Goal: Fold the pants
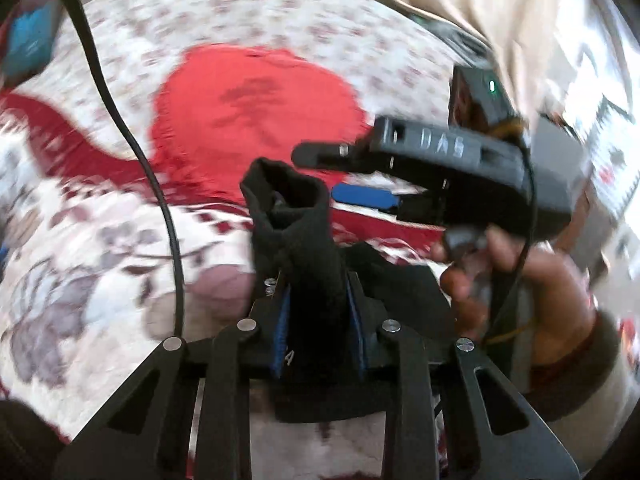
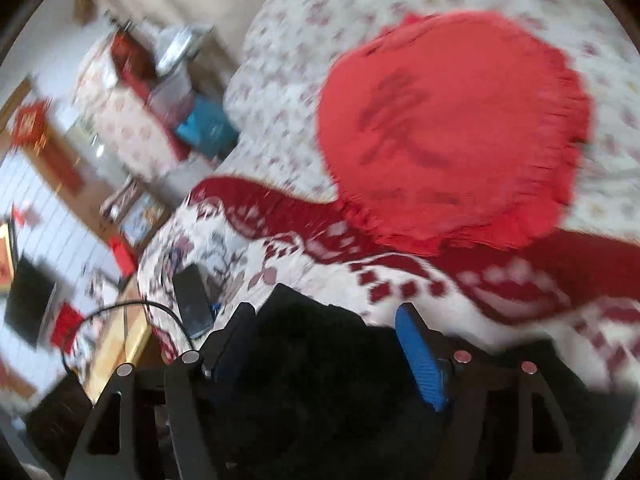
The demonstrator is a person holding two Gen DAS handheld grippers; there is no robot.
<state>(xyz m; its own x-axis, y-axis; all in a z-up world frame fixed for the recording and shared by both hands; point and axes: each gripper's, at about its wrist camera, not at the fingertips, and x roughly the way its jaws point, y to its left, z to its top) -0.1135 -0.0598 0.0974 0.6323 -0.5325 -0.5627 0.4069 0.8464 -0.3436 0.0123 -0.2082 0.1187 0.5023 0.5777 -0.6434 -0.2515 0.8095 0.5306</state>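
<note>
The black pants [image 1: 296, 232] stand bunched up between the fingers of my left gripper [image 1: 320, 320], which is shut on them above the bed. My right gripper [image 1: 352, 176] shows in the left wrist view just right of that bunch, its jaws spread. In the right wrist view my right gripper [image 2: 326, 332] is open, with black pants fabric [image 2: 316, 360] lying between and below its fingers [image 2: 420, 356]; I cannot tell if it touches them. Both views are blurred by motion.
A round red cushion [image 1: 256, 112] [image 2: 452, 128] lies on the floral bedspread [image 1: 100, 248] [image 2: 288, 64]. A black cable [image 1: 132, 144] hangs across the left. A dark phone [image 2: 192, 300] lies at the bed's edge. Cluttered furniture [image 2: 132, 92] stands beyond the bed.
</note>
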